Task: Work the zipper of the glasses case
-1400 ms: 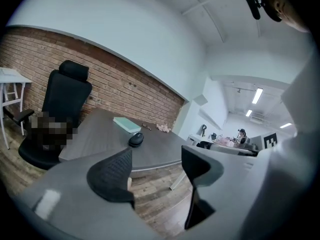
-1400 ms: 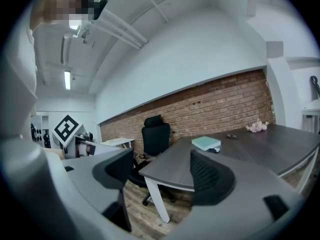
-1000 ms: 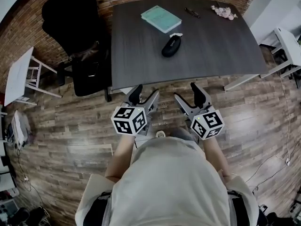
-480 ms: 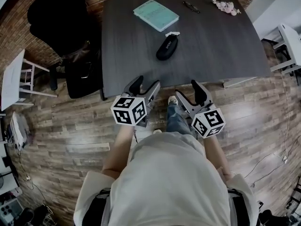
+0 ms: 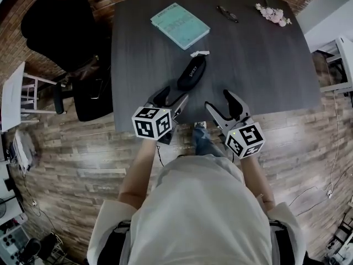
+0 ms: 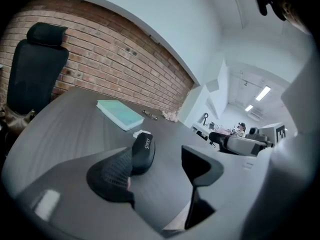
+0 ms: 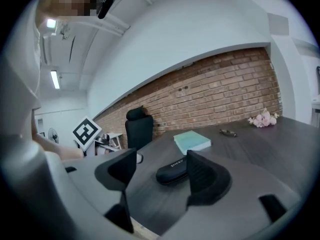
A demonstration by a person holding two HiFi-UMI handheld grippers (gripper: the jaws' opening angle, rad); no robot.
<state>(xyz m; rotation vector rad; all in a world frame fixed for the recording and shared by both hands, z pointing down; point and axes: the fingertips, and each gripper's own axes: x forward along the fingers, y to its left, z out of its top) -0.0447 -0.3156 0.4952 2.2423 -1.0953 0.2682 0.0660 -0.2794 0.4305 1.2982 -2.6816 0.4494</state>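
Mid-frame in the head view, the glasses case (image 5: 191,73) lies on the dark surface (image 5: 259,59), just ahead of both tongs. Left tongs (image 5: 170,99) are spread and empty. Right tongs (image 5: 222,105) are spread too; jaws just been narrowing slightly, nothing between them. Case looks light, semi-rigid and smooth, so likely to skid. Pin the body with one, pinch the small zipper pull with the other. Pull not clearly visible.

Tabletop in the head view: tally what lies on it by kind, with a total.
Black glasses case: 1
Teal book: 1
Pink flower sprig: 1
Small dark item near the far edge, too small to identify: 1
Small white piece at the case's far end: 1
Total: 5
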